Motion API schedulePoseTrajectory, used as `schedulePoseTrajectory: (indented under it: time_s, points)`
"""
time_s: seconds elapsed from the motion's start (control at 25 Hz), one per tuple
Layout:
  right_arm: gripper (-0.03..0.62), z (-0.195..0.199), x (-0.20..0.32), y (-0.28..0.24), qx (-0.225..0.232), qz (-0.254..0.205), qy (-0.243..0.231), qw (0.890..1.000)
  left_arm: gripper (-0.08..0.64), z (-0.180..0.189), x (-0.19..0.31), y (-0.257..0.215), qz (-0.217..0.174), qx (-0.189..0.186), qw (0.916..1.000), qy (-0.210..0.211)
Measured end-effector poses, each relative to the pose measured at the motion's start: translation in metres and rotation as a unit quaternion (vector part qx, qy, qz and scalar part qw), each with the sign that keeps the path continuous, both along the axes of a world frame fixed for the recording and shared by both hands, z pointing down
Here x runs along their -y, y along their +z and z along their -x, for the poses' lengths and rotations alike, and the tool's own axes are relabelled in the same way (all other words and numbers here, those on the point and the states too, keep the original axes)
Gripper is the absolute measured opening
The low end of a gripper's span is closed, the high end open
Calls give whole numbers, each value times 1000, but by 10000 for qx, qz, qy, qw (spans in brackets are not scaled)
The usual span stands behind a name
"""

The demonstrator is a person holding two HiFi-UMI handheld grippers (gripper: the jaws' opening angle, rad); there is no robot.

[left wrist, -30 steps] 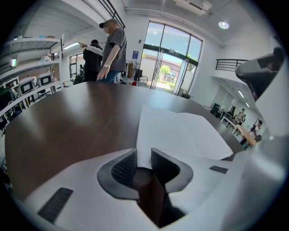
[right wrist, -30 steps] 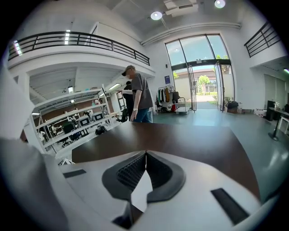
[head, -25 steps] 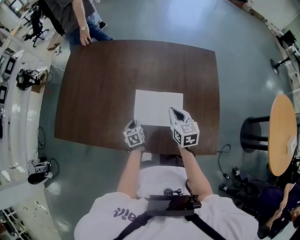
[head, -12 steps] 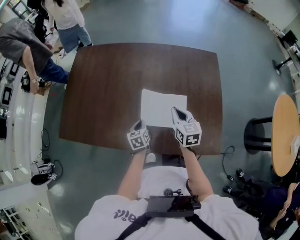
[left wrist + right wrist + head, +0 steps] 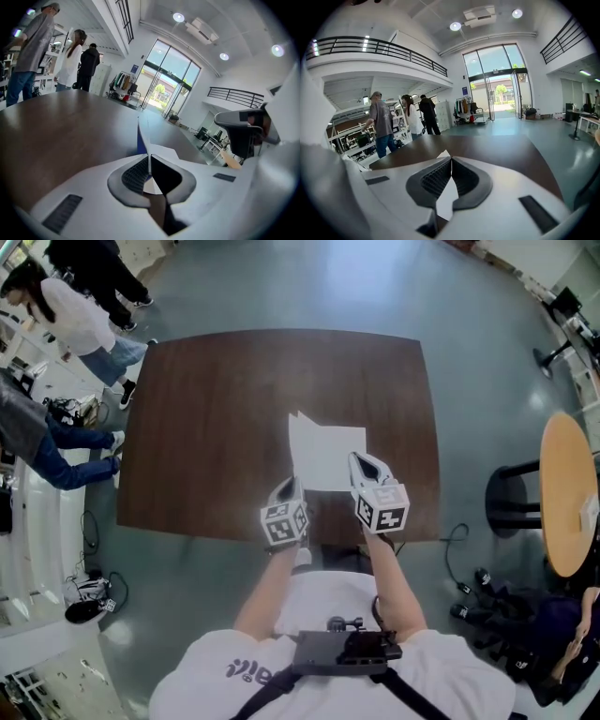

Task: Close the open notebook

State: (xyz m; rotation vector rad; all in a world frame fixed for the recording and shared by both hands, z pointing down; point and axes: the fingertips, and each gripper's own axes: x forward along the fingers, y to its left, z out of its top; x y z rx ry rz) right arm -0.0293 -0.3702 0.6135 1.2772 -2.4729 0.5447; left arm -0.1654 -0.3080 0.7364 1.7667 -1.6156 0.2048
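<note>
On the dark tabletop (image 5: 216, 409) in front of you, the white notebook (image 5: 333, 460) lies near the front edge, its right half flat and its left half tilted up off the wood. Your left gripper (image 5: 292, 491) has its jaws clenched on the edge of that lifted leaf, whose blue cover (image 5: 142, 139) shows edge-on just past the pads. Your right gripper (image 5: 360, 463) sits over the notebook's near right corner, jaws pressed together, with white paper showing beneath them
</note>
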Motion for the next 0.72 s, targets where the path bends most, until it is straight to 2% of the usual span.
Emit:
schedulePoseTrajectory:
  time_s: [0.36, 0.72]
  points:
    - [5, -27, -3, -18, 85, -186, 326, 9993, 28, -63, 8, -24, -277, -202, 9969, 704]
    - [5, -74, 0, -32, 226, -317, 917, 9950, 28, -121, 12, -16, -122, -355, 9906, 1313]
